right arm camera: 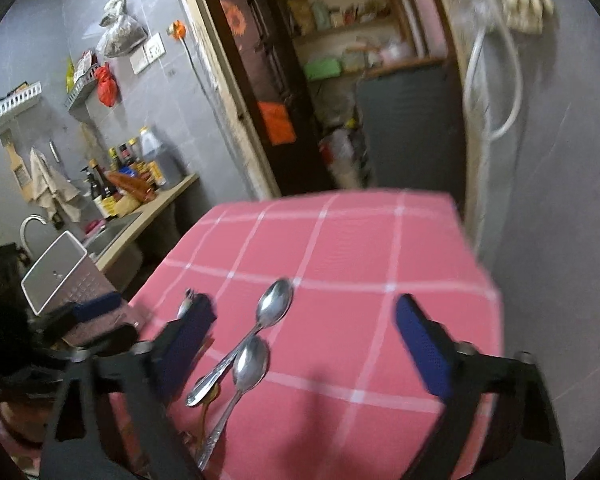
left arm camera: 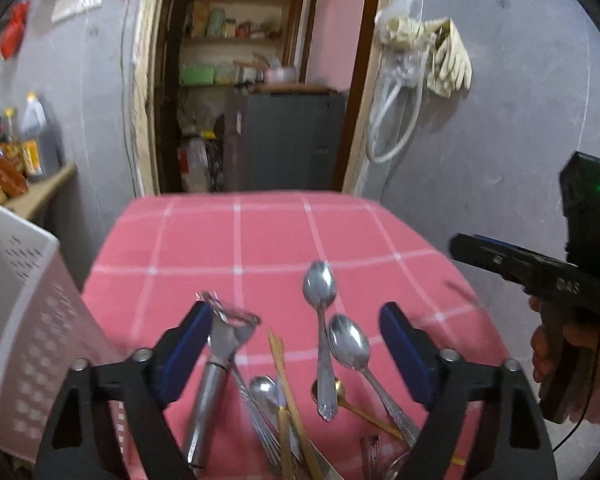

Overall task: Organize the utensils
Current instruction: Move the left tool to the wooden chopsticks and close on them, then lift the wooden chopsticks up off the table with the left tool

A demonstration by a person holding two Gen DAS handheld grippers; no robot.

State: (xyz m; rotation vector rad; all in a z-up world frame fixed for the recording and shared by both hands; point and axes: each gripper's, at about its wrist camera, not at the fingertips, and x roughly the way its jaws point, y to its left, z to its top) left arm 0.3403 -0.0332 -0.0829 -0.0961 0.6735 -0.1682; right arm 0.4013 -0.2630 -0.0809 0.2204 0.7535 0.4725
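A heap of utensils lies on the pink checked tablecloth [left arm camera: 260,236]: a steel peeler [left arm camera: 220,352], two steel spoons [left arm camera: 319,286] [left arm camera: 349,344], gold chopsticks [left arm camera: 286,396], a gold spoon [left arm camera: 342,394] and several forks. My left gripper [left arm camera: 300,334] hovers over the heap, open, its blue pads clear of everything. My right gripper [right arm camera: 304,334] is open above the two spoons [right arm camera: 276,304] [right arm camera: 252,364], gripping nothing. It also shows from the side, in a person's hand, as the right gripper [left arm camera: 460,246]. The left gripper's blue pad [right arm camera: 98,306] shows at the left edge.
A white perforated holder [left arm camera: 24,312] stands at the table's left edge, also seen as the white holder [right arm camera: 60,272]. Beyond it are a counter with bottles [right arm camera: 132,168] and a sink. An open pantry doorway [left arm camera: 256,80] and a grey wall lie behind the table.
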